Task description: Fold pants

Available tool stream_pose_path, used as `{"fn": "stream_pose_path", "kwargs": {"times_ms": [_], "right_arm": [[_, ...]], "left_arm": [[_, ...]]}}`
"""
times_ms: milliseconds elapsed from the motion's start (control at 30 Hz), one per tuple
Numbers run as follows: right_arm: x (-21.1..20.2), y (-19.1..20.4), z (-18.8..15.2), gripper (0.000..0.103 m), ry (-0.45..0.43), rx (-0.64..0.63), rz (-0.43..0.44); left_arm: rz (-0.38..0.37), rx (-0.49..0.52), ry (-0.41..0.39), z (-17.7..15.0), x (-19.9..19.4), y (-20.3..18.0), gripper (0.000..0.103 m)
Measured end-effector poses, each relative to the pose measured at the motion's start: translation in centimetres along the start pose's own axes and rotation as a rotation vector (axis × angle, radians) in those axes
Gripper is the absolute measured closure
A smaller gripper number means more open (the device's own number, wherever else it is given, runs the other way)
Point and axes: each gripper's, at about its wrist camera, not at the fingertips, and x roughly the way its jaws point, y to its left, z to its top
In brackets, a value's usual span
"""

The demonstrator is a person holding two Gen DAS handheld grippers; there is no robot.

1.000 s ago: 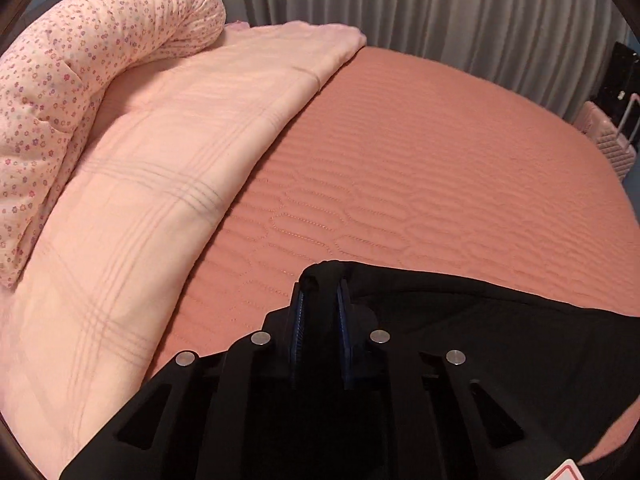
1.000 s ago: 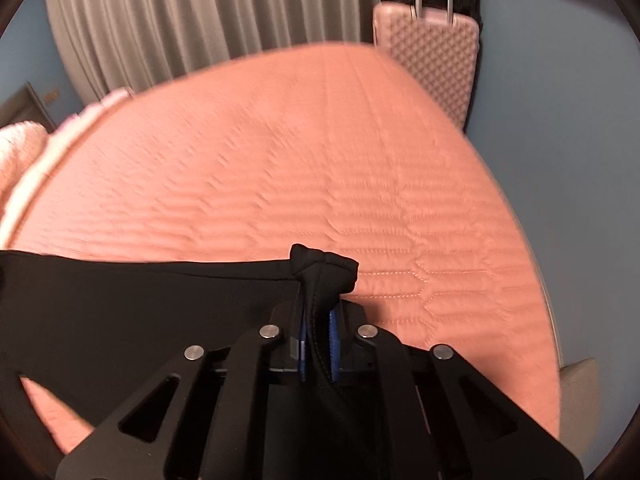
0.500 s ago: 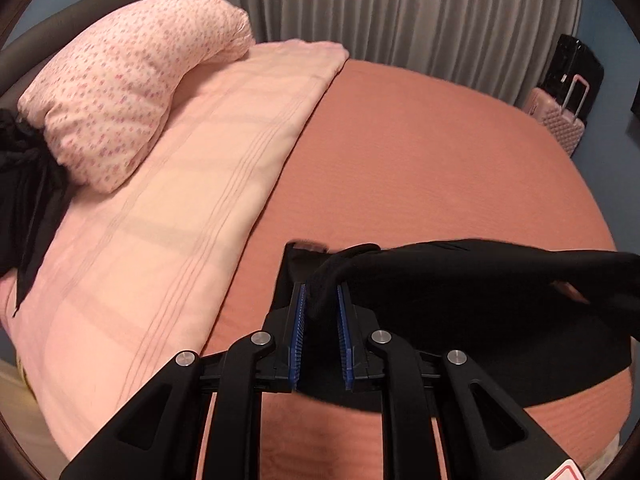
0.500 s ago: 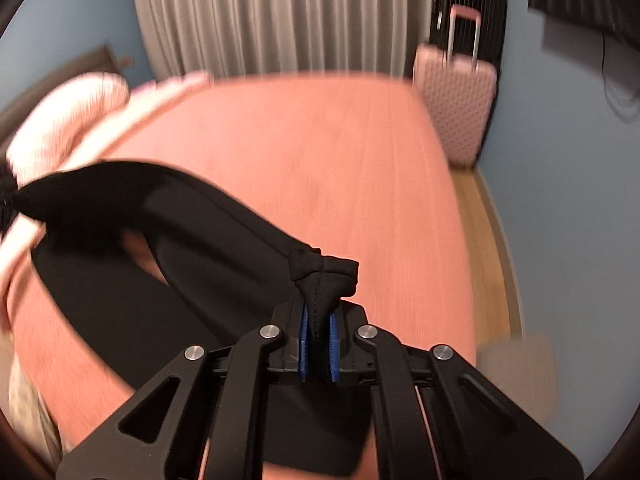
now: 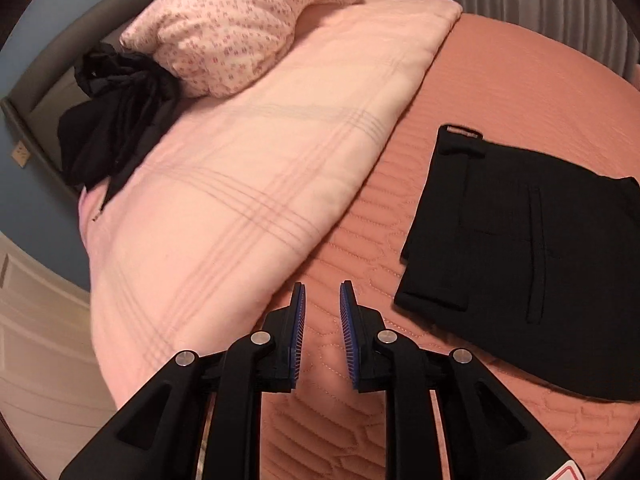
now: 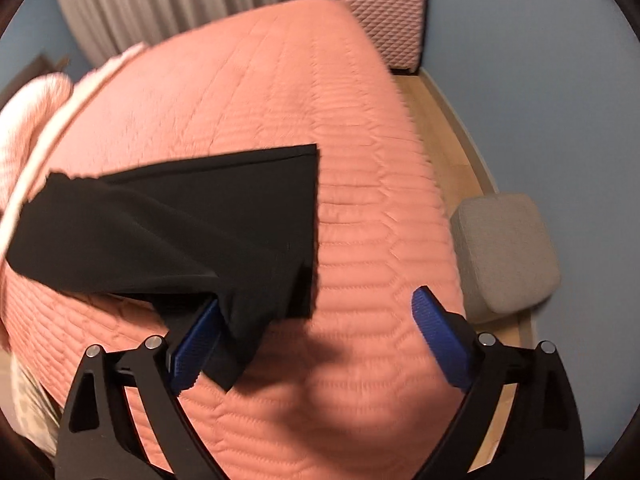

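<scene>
Left wrist view: the left hand-held gripper (image 5: 322,308) is opening, a narrow gap so far, nothing between its jaws; the folded pants (image 5: 520,248) lie at 2 o'clock on the bed (image 5: 520,80).

Right wrist view: the right hand-held gripper (image 6: 316,340) is spreading wide, the pants (image 6: 180,228) corner draped on its left pad, released. The fold looks laid; next likely smoothing or another fold.
</scene>
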Motion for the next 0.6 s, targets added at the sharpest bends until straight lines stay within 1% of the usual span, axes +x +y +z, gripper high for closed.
{"fn": "stream_pose_path", "kwargs": {"times_ms": [67,100,133,167,200,233,267,300,333,367,400,467,500,533,567,600], "right_arm": [[-1.3,0.8,-0.4,0.012,-0.044,-0.002,0.005],[-2.0,1.4,-0.4,0.012,-0.089,-0.02,-0.011],[-2.2,1.8,-0.7,0.012,-0.106,-0.021,-0.007],[-2.0,2.0,-0.6,0.012,-0.104,-0.015,0.007],[-1.8,2.1,-0.6,0.012,-0.093,-0.013,0.009],[-1.2,2.6,-0.4,0.018,-0.082,-0.022,0.012],[-0.9,2.9,-0.3,0.053,-0.082,-0.048,0.005],[-0.2,3.5,-0.1,0.073,-0.058,-0.091,0.01],[0.4,4.1,0.5,0.086,-0.034,-0.103,0.021],[0.1,4.9,1.0,0.086,-0.047,-0.126,0.019],[-1.8,6.2,2.1,0.087,-0.126,-0.186,0.008],[-5.2,7.7,4.0,0.087,-0.268,-0.233,0.037],[-7.4,8.6,4.6,0.087,-0.348,-0.267,0.046],[-8.8,9.3,4.6,0.087,-0.405,-0.319,0.038],[-9.1,9.6,4.2,0.086,-0.418,-0.37,0.008],[-8.3,9.2,3.6,0.085,-0.387,-0.401,-0.025]], "left_arm": [[0.0,0.02,-0.061,0.3,-2.7,-1.3,0.079],[-0.025,0.041,-0.1,0.6,-4.4,-2.6,0.075],[-0.056,0.055,-0.123,0.7,-5.6,-3.8,0.068],[-0.11,0.074,-0.143,0.6,-7.2,-5.8,0.064],[-0.142,0.083,-0.157,0.5,-8.0,-7.2,0.059],[-0.187,0.095,-0.17,0.3,-9.1,-9.0,0.056],[-0.224,0.109,-0.179,-0.1,-9.9,-10.8,0.056],[-0.269,0.127,-0.183,-0.4,-10.4,-13.2,0.056],[-0.302,0.143,-0.175,-0.9,-10.9,-15.2,0.056],[-0.33,0.164,-0.164,-1.3,-11.5,-17.3,0.056],[-0.349,0.177,-0.16,-1.7,-12.0,-18.5,0.056],[-0.374,0.207,-0.154,-2.5,-12.7,-21.0,0.056],[-0.365,0.231,-0.158,-3.0,-12.9,-22.2,0.056],[-0.353,0.25,-0.161,-3.7,-12.9,-23.1,0.054],[-0.339,0.277,-0.156,-4.3,-12.8,-24.0,0.053],[-0.308,0.297,-0.145,-5.0,-12.1,-24.8,0.053]]}}
